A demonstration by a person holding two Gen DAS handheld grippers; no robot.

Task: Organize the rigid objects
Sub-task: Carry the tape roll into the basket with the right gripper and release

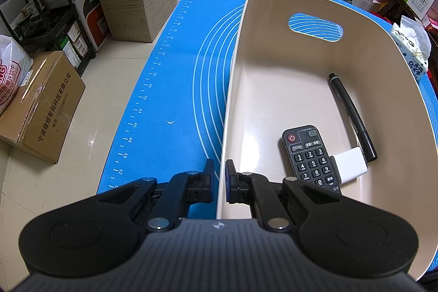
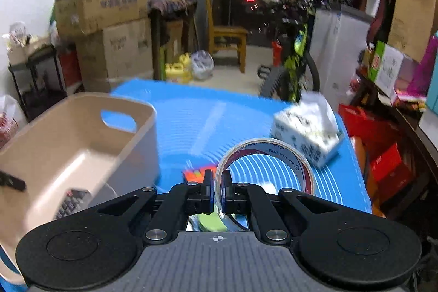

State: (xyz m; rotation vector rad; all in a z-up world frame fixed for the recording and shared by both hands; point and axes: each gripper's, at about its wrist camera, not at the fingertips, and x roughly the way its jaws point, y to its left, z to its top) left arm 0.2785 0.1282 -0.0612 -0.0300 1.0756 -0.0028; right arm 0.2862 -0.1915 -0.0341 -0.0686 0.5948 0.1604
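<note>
The left gripper [image 1: 219, 182] pinches the near left wall of the beige plastic basket with a cut-out handle slot [image 1: 273, 26]: one finger sits outside the wall over the blue silicone mat printed with white rulers and circles [image 1: 175, 78], the other inside, and the rim passes between the pads. On the basket floor lie a black remote control with white-numbered buttons [image 1: 309, 155], a small white rectangular block [image 1: 349, 164] touching the remote's right edge, and a black marker pen [image 1: 351, 114] that runs along the right wall, its near end just beside the white block.

The right gripper [image 2: 217, 182] is closed tightly on the wall of a roll of clear packing tape with a red-and-white printed core [image 2: 273, 152]; the ring is upright, held above the mat [image 2: 191, 111], to the right of the basket [image 2: 82, 133]. This view is motion-blurred. Beyond the roll a white tissue box with a dark pattern [image 2: 303, 133] rests near the mat's right edge. Just left of the roll, behind the fingers, something orange and multicoloured [image 2: 194, 174] lies on the mat, too blurred to identify. The remote [image 2: 72, 201] shows dimly inside the basket in this view.
</note>
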